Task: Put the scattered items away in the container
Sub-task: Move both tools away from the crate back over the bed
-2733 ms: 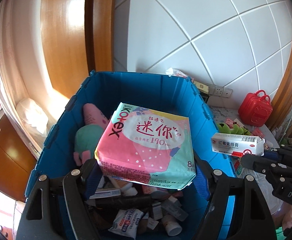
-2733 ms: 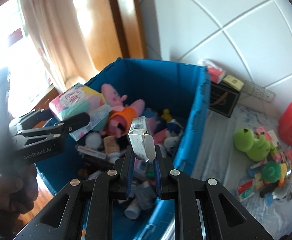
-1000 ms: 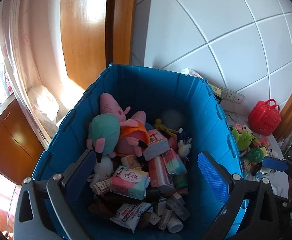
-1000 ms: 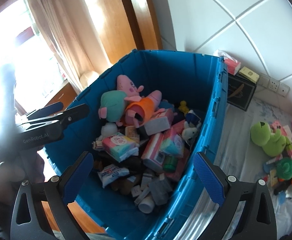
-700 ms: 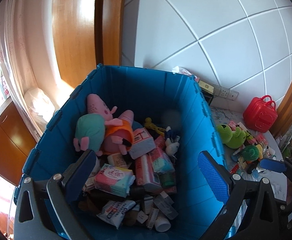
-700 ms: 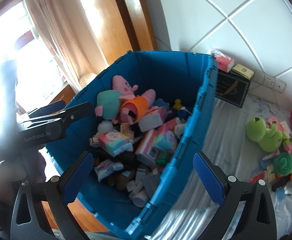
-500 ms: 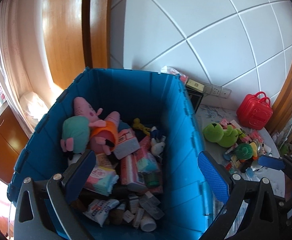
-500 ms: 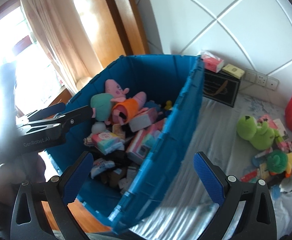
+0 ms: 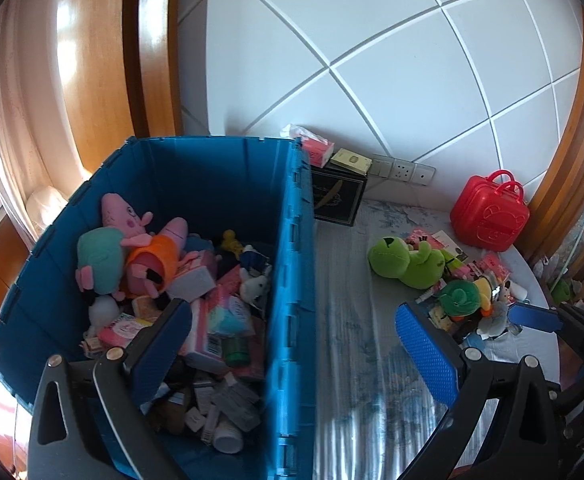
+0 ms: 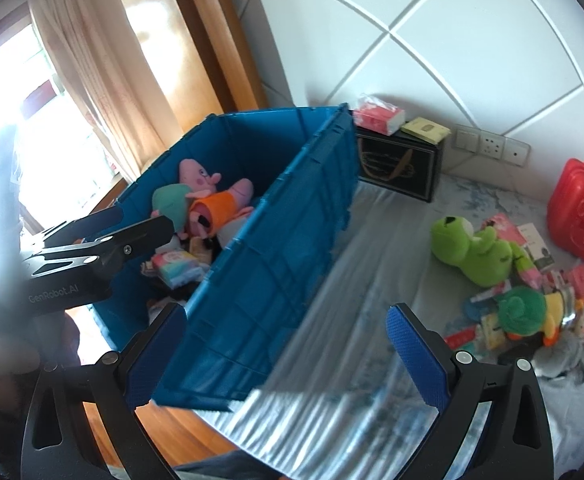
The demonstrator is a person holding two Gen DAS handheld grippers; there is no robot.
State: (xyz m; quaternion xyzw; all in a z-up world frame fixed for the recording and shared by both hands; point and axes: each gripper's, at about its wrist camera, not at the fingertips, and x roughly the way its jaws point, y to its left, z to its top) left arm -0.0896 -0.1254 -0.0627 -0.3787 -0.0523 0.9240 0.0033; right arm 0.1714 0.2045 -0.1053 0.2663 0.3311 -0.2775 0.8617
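A: The blue bin point(image 9: 292, 240) stands at the left, already heaped with toys and boxes. The loose pile point(image 9: 471, 292) lies well to its right on the cloth point(image 9: 351, 340). Overfilling could send items spilling back over the rim.

B: The green frog point(image 10: 471, 248) is bulky and soft, so a shallow pinch may let it slip.

A: The left gripper point(image 9: 292, 344) and right gripper point(image 10: 288, 356) both gape wide, holding nothing.

B: The small packets by the duck point(image 10: 527, 312) overlap, so one grab might drag its neighbours off the edge.
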